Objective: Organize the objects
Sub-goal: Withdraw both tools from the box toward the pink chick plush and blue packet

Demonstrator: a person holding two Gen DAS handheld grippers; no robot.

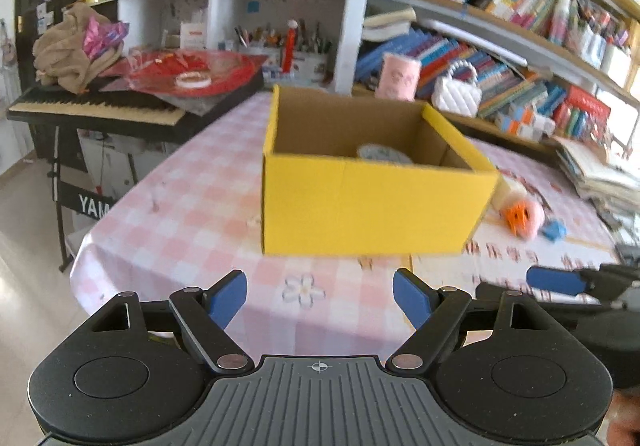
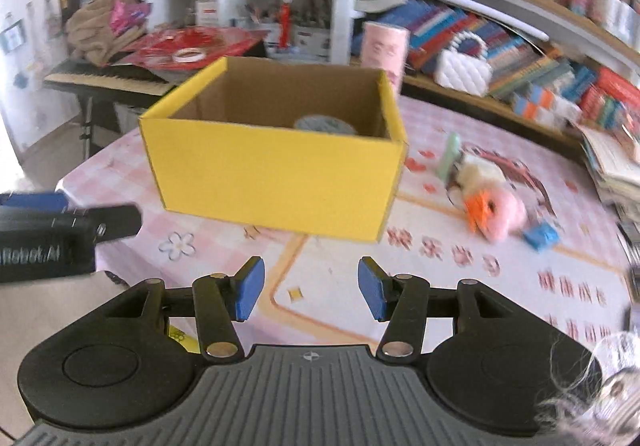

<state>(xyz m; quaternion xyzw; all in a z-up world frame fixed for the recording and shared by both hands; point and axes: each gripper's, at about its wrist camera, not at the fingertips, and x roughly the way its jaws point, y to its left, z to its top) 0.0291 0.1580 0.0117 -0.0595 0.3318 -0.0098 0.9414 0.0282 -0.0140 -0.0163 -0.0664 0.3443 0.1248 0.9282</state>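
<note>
- Facing the yellow box (image 1: 372,202) from the near desk edge, the left tool (image 1: 320,300) has its blue pads spread wide with nothing between them; the right tool (image 2: 311,292) is likewise spread and holds nothing.
- Only the left wrist view takes in the desk's (image 1: 192,206) rounded left edge and the floor below it, along with the full keyboard (image 1: 96,108) on its stand.
- Only the right wrist view shows the pale green item (image 2: 450,156) behind the toys; from the left it is hidden by the box.
- Each view catches the other tool at its side: the right tool's blue pad (image 1: 556,281) low at the right, the left tool (image 2: 36,202) at the left.
- Inside the box lies a round greyish object (image 2: 325,125), its top just above the near wall; what it is I cannot tell.
- Just right of the box sit a pink plush toy (image 2: 506,216) with an orange piece (image 2: 482,210) touching it, a cream-coloured object (image 2: 478,172) behind, and a small blue item (image 2: 541,236) nearby.
- Open checked cloth runs between both tools and the box's near wall, and also to the box's left.
- A stack of papers (image 1: 600,174) crowds the desk's right side.
- Behind the desk, shelves of books (image 1: 520,6), a white handbag (image 1: 456,92) and a pink canister (image 1: 399,75) stand close to the far edge.
- A beige cloth (image 1: 64,50) and red plastic wrapping (image 1: 192,72) pile on top of the keyboard.
</note>
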